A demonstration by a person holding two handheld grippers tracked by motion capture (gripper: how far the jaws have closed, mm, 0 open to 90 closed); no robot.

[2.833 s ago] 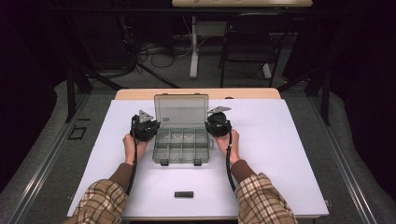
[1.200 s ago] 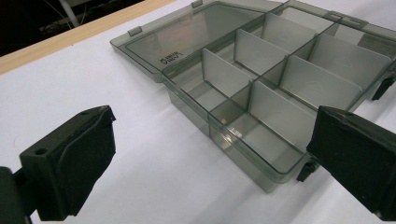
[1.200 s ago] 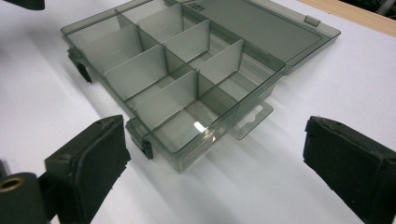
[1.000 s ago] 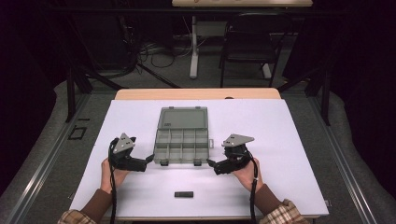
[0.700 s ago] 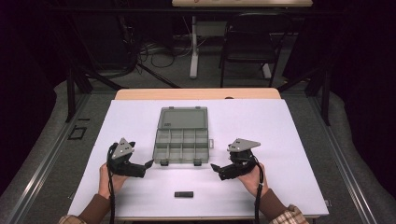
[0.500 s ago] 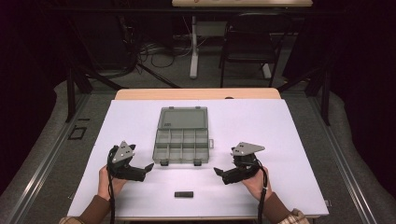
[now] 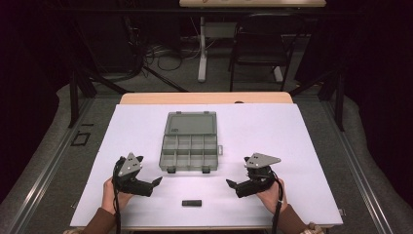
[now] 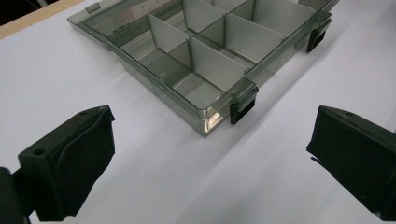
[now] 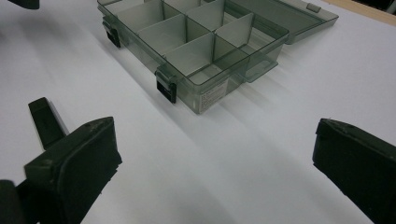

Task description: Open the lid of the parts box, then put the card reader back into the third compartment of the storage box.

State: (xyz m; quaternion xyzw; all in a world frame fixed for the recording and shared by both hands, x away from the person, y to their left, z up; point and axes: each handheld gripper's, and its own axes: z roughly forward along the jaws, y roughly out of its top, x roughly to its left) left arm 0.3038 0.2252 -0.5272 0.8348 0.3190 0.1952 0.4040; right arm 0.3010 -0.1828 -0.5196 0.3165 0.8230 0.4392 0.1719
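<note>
Smoky-grey clear plastic compartment box (image 7: 190,142) is lying open on the white counter (image 7: 272,126), lid flat behind it. The left claw (image 7: 156,182) and right claw (image 7: 230,184) are hovering near its front corners, both gaping wide and holding nothing. A small black rectangular block (image 7: 191,203) is sitting between them.

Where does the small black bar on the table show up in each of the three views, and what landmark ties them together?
High view: the small black bar lies near the table's front edge, between the two hand-held grippers.
Left gripper view: I cannot find it.
Right gripper view: it sits at the left, partly behind the near jaw.
Shared landmark: the open compartment box with its black front latches.
</note>
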